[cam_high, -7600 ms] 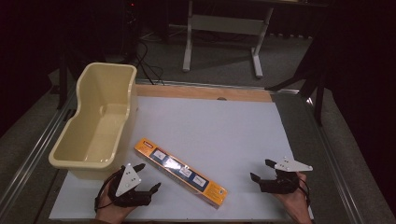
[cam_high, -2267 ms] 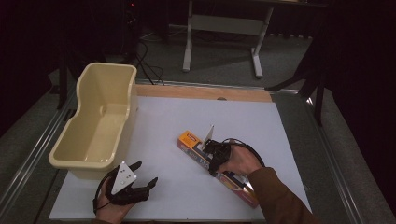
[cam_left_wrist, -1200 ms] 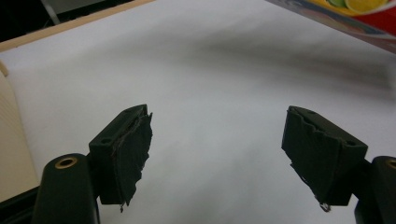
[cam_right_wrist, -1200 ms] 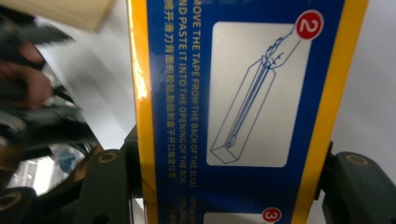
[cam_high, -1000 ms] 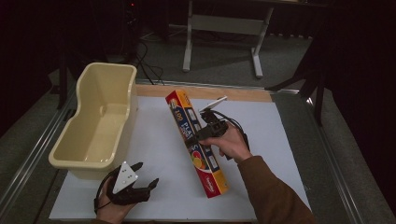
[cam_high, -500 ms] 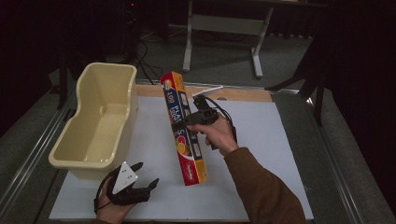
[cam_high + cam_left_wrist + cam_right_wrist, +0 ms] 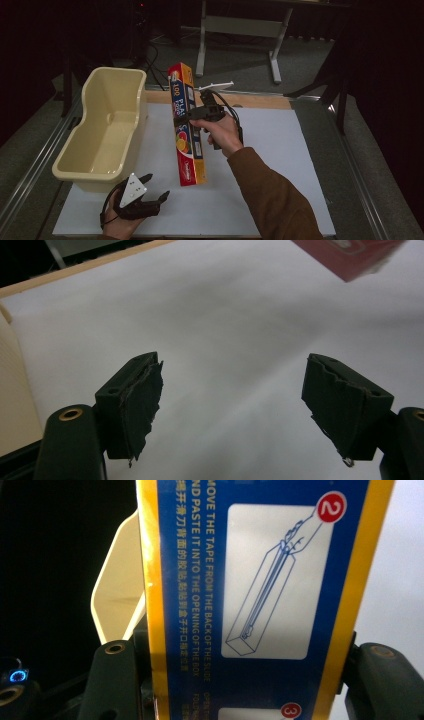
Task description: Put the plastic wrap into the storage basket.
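We note a long box (image 7: pixel 186 125) held clear of the counter (image 7: pixel 280 165), tilted with its top end toward 12 o'clock and its lower end hanging toward 6 o'clock above the white surface. The right gripper (image 7: pixel 192 116) clamps it near mid-length, a jaw on either side; the person's right hand (image 7: pixel 222 134) and brown sleeve (image 7: pixel 272 200) reach in from 5 o'clock. In the right gripper view, we see the box's blue and yellow face (image 7: pixel 260 580) pressed between the two jaws, printed with instructions, a drawing of a long carton and red numbered circles; a cream tub edge (image 7: pixel 120 600) shows behind it at 9 o'clock. In the high view, the cream plastic tub (image 7: pixel 82 170) sits at the counter's 9 o'clock side, just beside the box but apart from it. The left gripper (image 7: pixel 150 197) rests low at 7 o'clock, near the tub's near end, held in the person's left hand (image 7: pixel 120 227). In the left gripper view its jaws stand wide apart with nothing between them, bare white counter beyond, and a red corner of the box (image 7: pixel 350 255) at 1 o'clock. We cannot tell whether the left gripper touches the counter.
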`<action>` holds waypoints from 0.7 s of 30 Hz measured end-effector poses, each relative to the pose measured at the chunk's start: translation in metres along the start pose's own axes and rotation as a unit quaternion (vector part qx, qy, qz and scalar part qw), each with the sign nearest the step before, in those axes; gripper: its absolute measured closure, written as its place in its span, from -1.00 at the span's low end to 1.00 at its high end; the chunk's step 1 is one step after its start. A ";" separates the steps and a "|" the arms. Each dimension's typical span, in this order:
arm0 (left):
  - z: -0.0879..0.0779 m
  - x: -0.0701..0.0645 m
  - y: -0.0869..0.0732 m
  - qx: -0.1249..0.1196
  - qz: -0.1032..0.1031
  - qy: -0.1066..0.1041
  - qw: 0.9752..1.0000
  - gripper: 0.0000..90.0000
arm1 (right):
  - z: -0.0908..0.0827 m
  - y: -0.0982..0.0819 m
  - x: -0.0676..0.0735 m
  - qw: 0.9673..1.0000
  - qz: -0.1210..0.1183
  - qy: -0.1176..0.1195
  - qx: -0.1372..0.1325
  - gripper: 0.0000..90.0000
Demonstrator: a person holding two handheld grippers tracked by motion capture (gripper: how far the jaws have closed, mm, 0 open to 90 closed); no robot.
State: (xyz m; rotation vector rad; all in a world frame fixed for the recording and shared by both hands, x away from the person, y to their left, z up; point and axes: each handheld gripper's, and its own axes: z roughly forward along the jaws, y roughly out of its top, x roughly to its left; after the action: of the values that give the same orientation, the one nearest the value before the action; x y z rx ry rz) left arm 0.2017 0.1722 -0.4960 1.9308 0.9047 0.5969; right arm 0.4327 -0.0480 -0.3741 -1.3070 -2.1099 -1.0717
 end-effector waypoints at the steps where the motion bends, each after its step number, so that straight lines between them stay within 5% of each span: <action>1: 0.000 0.001 0.000 0.000 -0.002 0.000 1.000 -0.47 | 0.001 0.002 0.000 1.000 0.000 -0.003 -0.001 -0.12; 10: 0.000 0.001 -0.001 0.000 -0.001 -0.003 1.000 -0.47 | 0.016 0.026 0.004 1.000 0.028 0.010 -0.010 -0.12; 21: 0.000 0.000 -0.001 -0.002 0.001 0.000 1.000 -0.47 | 0.031 0.041 0.018 0.994 0.085 0.067 -0.033 -0.12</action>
State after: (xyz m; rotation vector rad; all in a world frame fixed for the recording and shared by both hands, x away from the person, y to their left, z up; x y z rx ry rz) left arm 0.2015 0.1731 -0.4967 1.9279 0.9012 0.5997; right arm 0.4616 -0.0030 -0.3653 -1.3785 -1.8448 -1.1315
